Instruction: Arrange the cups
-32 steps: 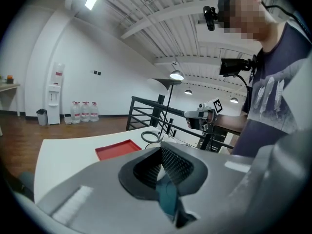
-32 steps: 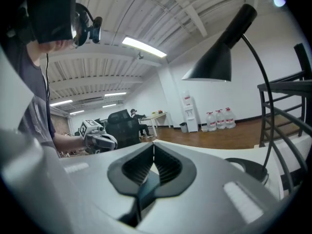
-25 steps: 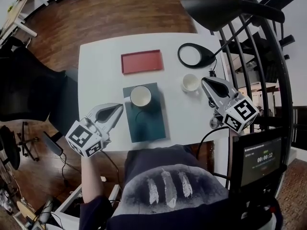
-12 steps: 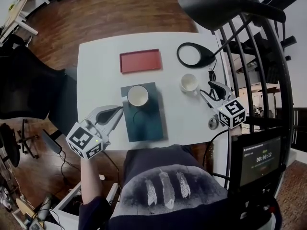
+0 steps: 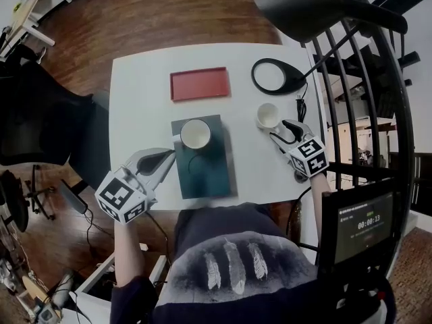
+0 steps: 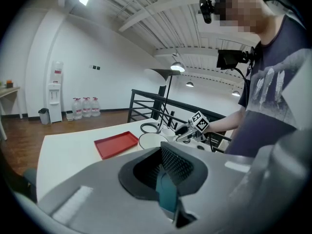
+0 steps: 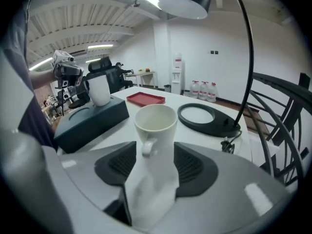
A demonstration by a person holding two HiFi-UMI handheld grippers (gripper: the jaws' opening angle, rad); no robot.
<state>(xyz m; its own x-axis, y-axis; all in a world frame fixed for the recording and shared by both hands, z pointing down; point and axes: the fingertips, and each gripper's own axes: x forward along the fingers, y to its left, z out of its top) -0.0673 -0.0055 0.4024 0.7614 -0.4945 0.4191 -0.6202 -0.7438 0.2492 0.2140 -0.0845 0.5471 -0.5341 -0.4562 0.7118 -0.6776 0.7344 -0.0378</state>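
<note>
Atop teal holder (image 5: 206,171), white cup (image 5: 196,133); mug (image 5: 267,115) apart.

The right gripper (image 7: 155,152), its jaws just opened wide, frames an upright white cup (image 7: 155,123) between their tips, handle toward the camera, on a white table (image 7: 119,128). At left, a second cup (image 7: 100,89) stands on a dark teal block (image 7: 90,118); beyond lie a red tray (image 7: 145,98) and a black lamp base (image 7: 207,118).

cups (image 5: 196,134) (image 5: 267,115): 2 | red tray (image 5: 199,84): 1 | teal block (image 5: 209,174): 1 | lamp (image 5: 310,12): 1
</note>
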